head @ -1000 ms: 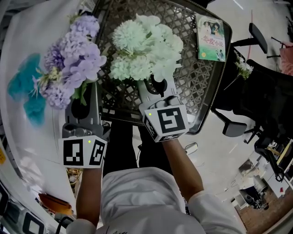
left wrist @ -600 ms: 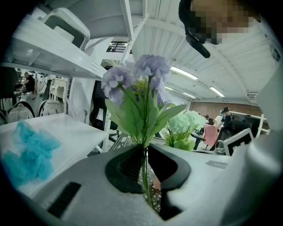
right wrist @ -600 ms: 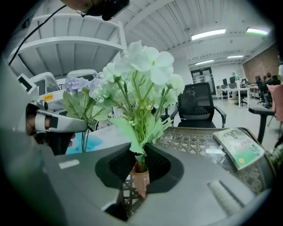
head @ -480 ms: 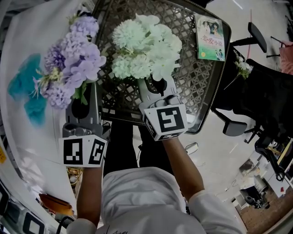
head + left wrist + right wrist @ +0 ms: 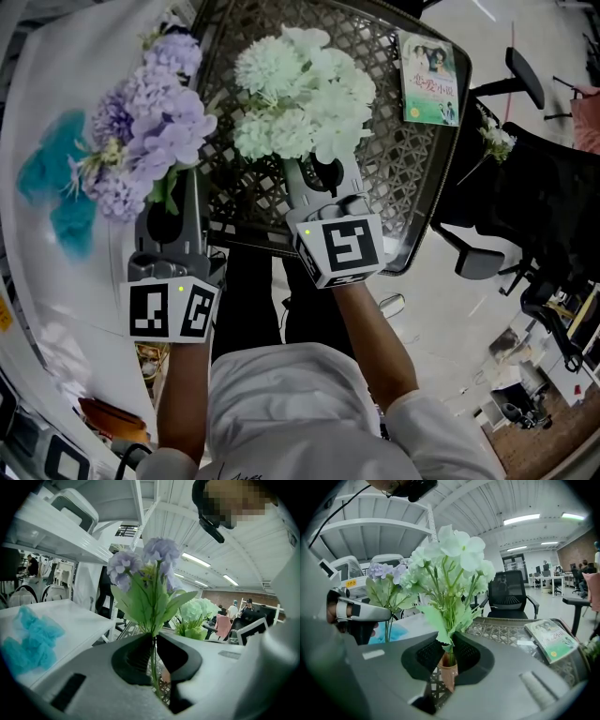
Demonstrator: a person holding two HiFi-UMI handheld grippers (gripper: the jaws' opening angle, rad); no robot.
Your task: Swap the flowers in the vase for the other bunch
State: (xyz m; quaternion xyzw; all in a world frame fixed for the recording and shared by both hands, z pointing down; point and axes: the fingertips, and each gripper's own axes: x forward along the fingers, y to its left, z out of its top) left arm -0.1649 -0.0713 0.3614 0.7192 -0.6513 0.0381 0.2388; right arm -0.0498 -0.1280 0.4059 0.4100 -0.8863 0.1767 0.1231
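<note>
The purple flower bunch point(image 5: 150, 122) point(image 5: 154, 564) is held upright over the edge of the white table, its thin stems pinched in my left gripper point(image 5: 173, 199) point(image 5: 153, 644), which is shut on them. The white flower bunch point(image 5: 300, 94) point(image 5: 454, 559) stands in a small terracotta vase point(image 5: 449, 674) on the lattice table point(image 5: 412, 178). My right gripper point(image 5: 314, 173) point(image 5: 449, 651) is closing its jaws on the white stems just above the vase mouth, with the pads against them. From the head view the blooms hide the vase.
A book point(image 5: 431, 80) point(image 5: 551, 641) lies on the lattice table's far right. A teal tuft point(image 5: 52, 187) point(image 5: 28, 639) sits on the white table point(image 5: 56, 281) at left. Black office chairs point(image 5: 525, 216) and a small sprig point(image 5: 497, 141) stand to the right.
The white bunch has shifted slightly as the right jaws narrowed around its stems. The left gripper and the purple bunch have stayed put.
</note>
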